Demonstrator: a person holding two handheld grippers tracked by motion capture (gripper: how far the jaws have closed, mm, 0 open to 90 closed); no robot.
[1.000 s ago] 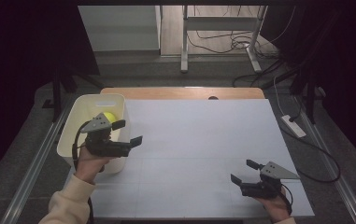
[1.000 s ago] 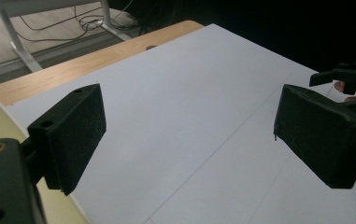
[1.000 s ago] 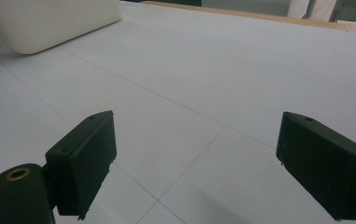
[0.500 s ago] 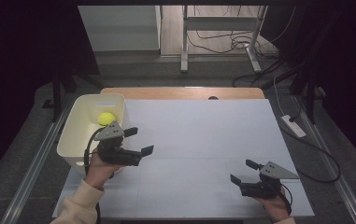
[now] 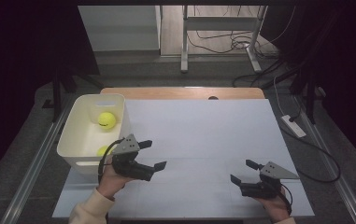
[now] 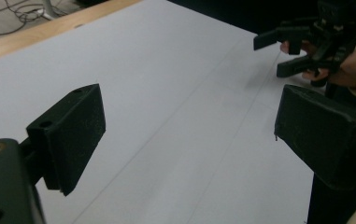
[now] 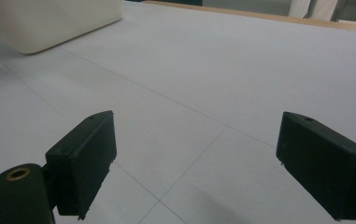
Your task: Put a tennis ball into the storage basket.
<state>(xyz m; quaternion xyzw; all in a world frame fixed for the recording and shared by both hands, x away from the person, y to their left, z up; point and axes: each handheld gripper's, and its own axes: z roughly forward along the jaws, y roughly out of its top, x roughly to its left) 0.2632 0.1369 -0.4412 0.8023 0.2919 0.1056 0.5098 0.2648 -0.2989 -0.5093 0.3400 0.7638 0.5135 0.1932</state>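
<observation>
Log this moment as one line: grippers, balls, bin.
left gripper: open, empty, beside bin | right gripper: open, empty | tennis balls: two in bin | white bin: table's left edge

Left claw (image 5: 153,154) & right claw (image 5: 246,171) both wide open, empty, held low.

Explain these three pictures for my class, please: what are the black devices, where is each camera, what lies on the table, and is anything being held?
A person sits at a table covered with a white sheet and holds a hand-operated gripper in each hand: a tool with two black jaws that can pinch things. The high view comes from a fixed camera above, looking down; there the left gripper is beside the white bin and the right gripper is near the table's front edge. The other two pictures come from small cameras riding on each gripper, looking out between its own jaws. Inside the bin lie two yellow-green balls, one half hidden behind the left gripper. Both grippers stand open with nothing between their jaws.
</observation>
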